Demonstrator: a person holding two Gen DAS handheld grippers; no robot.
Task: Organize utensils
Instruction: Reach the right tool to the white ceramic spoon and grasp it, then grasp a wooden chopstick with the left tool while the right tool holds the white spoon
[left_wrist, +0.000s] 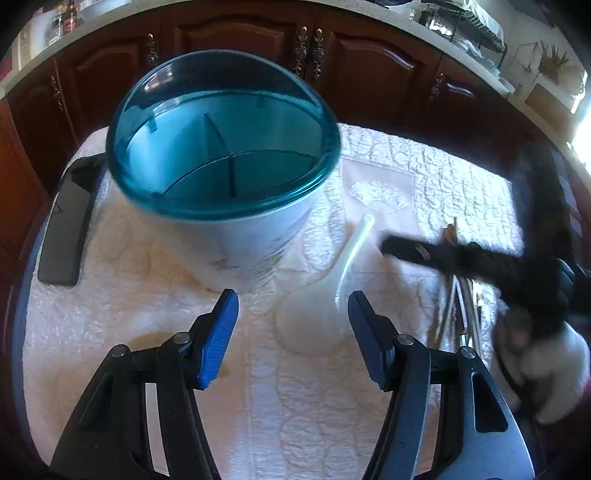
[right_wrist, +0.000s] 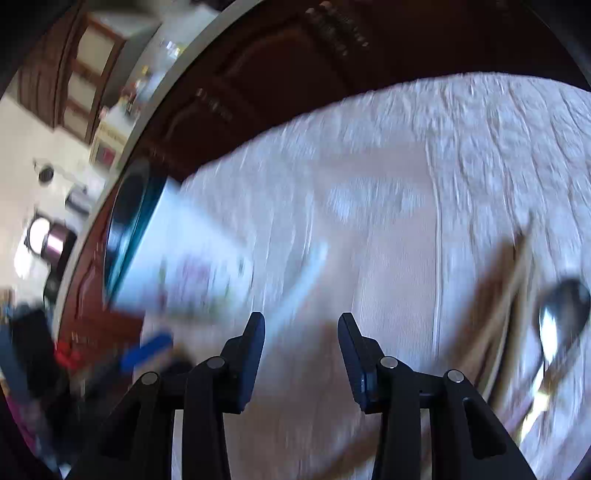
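At the far left of the bench (left_wrist: 129, 258), which is covered by a white quilted cloth, lies a dark phone (left_wrist: 68, 225), and next to it stands the blue-rimmed utensil holder (left_wrist: 221, 147), its divided compartments apparently holding nothing yet. The left gripper (left_wrist: 291, 317) hovers with its jaws wide apart and empty; the white plastic spoon (left_wrist: 314, 325) lies flat on the cloth just ahead of and between them, its handle running up toward the holder's base. Further right, the right gripper (right_wrist: 301, 332) is likewise spread and carries nothing, blurred in both views. Wooden chopsticks (right_wrist: 509, 288) and a metal spoon (right_wrist: 561, 314) lie right of its jaws. Judging by this, sorting has barely begun: the next move calls for lowering onto one utensil, closing, and lifting it into a compartment.
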